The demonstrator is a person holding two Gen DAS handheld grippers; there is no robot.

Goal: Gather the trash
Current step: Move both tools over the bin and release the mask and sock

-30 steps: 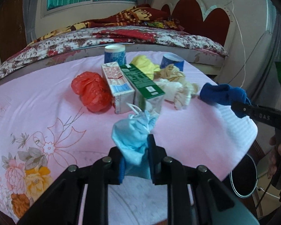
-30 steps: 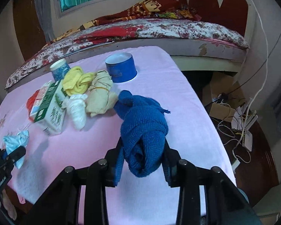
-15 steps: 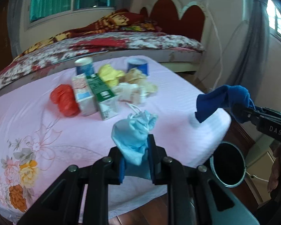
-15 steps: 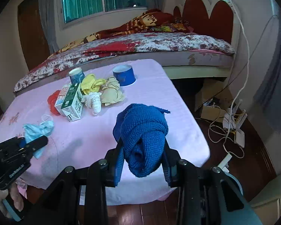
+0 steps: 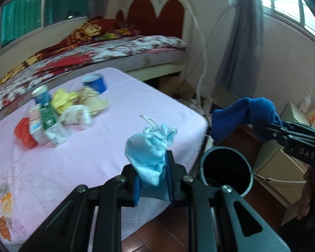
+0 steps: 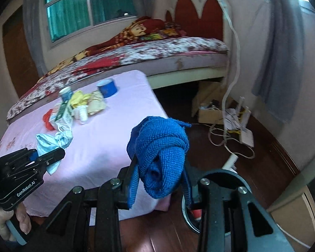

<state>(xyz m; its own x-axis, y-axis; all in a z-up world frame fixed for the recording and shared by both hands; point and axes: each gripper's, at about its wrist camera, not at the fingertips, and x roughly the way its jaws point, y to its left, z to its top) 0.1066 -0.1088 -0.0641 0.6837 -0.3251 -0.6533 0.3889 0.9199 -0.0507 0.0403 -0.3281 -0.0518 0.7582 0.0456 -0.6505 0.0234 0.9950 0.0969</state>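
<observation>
i hold the left gripper [image 5: 152, 180] clamped on a face mask [image 5: 150, 147], the right gripper [image 6: 160, 185] on a blue cloth [image 6: 161, 153], both poised near the bin [image 5: 225, 170] for dropping.

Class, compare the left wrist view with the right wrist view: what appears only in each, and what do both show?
Only the left wrist view shows the open mouth of the black bin and a bright window on the right. Only the right wrist view shows the cables on the floor and the brown door. Both show the light blue mask in the left gripper, the blue cloth in the right gripper, and the pink table.
</observation>
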